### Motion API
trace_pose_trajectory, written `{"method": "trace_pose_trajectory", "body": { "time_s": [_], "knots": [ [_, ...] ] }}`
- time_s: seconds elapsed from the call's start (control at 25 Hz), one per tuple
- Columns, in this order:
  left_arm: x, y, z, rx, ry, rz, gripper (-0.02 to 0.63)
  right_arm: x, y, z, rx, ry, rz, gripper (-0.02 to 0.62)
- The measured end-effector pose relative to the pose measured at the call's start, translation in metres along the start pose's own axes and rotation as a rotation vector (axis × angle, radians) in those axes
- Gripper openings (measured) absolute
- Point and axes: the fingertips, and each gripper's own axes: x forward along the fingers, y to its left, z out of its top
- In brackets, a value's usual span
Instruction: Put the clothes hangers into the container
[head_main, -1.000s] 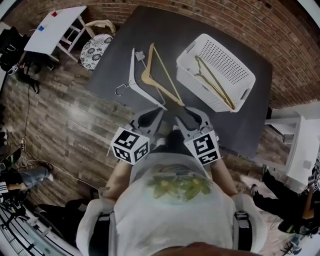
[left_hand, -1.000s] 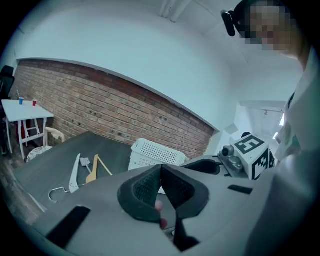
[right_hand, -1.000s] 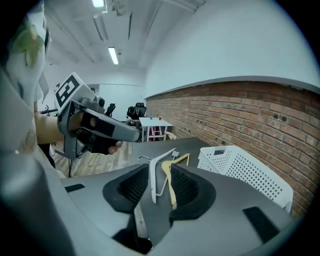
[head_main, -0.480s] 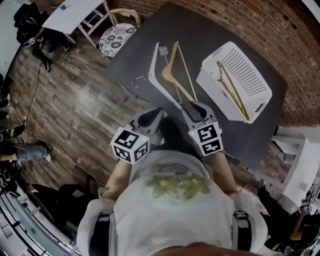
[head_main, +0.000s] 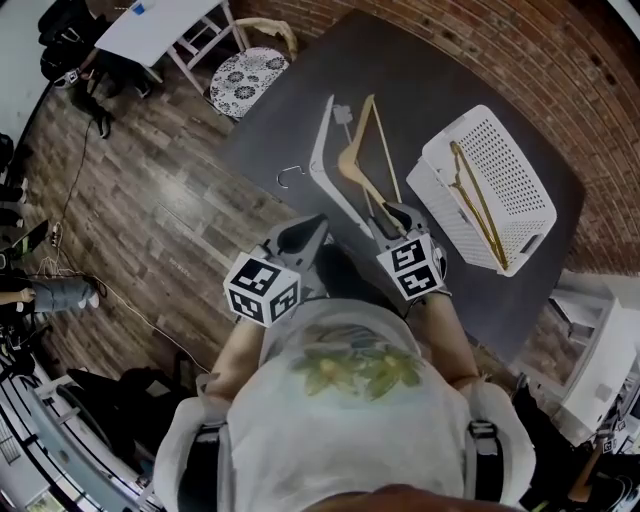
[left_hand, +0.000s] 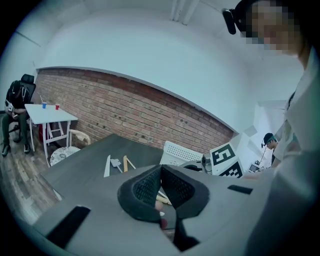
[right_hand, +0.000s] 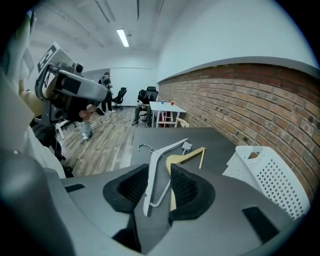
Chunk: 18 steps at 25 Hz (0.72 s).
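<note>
On the dark table a white hanger and a wooden hanger lie side by side. To their right stands a white perforated basket with another wooden hanger inside. My right gripper is open at the hangers' near ends. In the right gripper view the white hanger shows through the gap between the jaws, lying on the table beyond them, with the wooden hanger beside it. My left gripper hangs off the table's near edge, shut and empty.
A round patterned stool and a white side table stand on the wood floor beyond the table's left corner. A brick wall runs behind. White furniture sits at the right. People sit at the far left.
The head view has swung, so the table and basket sit further right. My right gripper has moved forward, close to the near ends of the two hangers. The left gripper has barely moved.
</note>
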Motion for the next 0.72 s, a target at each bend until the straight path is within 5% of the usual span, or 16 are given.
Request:
{"method": "trace_pose_trajectory", "body": {
  "time_s": [0.72],
  "knots": [
    [0.041, 0.074, 0.012, -0.059, 0.031, 0.020, 0.029, 0.087, -0.039, -0.008, 0.035, 0.124, 0.055, 0.144]
  ]
}}
